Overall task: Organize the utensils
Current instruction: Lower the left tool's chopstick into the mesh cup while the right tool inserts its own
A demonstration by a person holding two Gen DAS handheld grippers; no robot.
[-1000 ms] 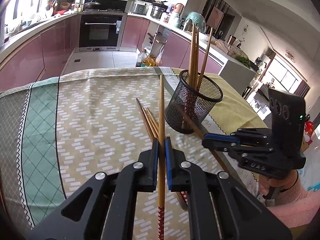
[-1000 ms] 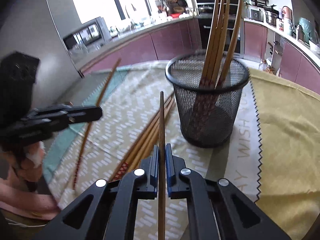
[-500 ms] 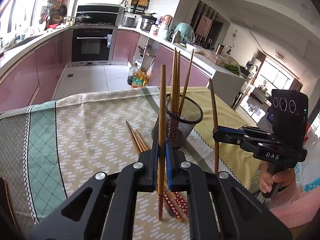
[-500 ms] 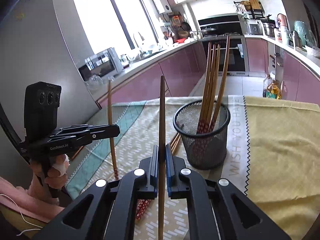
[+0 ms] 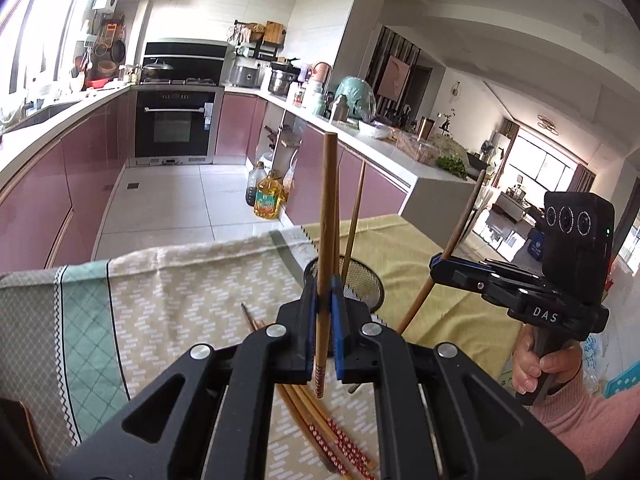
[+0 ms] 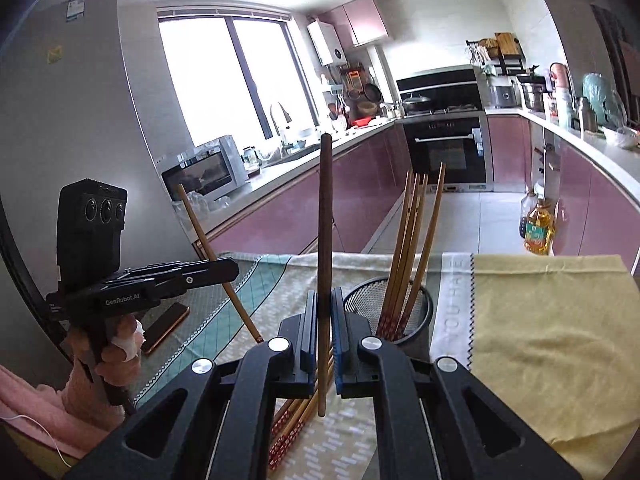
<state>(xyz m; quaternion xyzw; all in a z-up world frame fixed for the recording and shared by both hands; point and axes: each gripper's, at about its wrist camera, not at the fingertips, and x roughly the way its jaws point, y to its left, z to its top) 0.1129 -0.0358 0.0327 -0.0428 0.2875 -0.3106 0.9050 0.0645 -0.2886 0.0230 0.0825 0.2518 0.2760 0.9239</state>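
Both grippers have been raised clear of the patterned tablecloth — each thin wooden chopstick is clamped upright, left gripper and right gripper alike, just short of the black mesh holder ahead.

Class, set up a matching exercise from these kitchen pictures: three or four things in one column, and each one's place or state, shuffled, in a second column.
Things
1. left gripper
2. black wire-mesh holder
3. loose red-patterned wooden chopsticks
4. dark smartphone

States
A. flat on the patterned tablecloth, beside the holder
B. clamps one chopstick upright
C. flat near the table's edge
D. holds several upright chopsticks

Pairs: 1-B, 2-D, 3-A, 4-C
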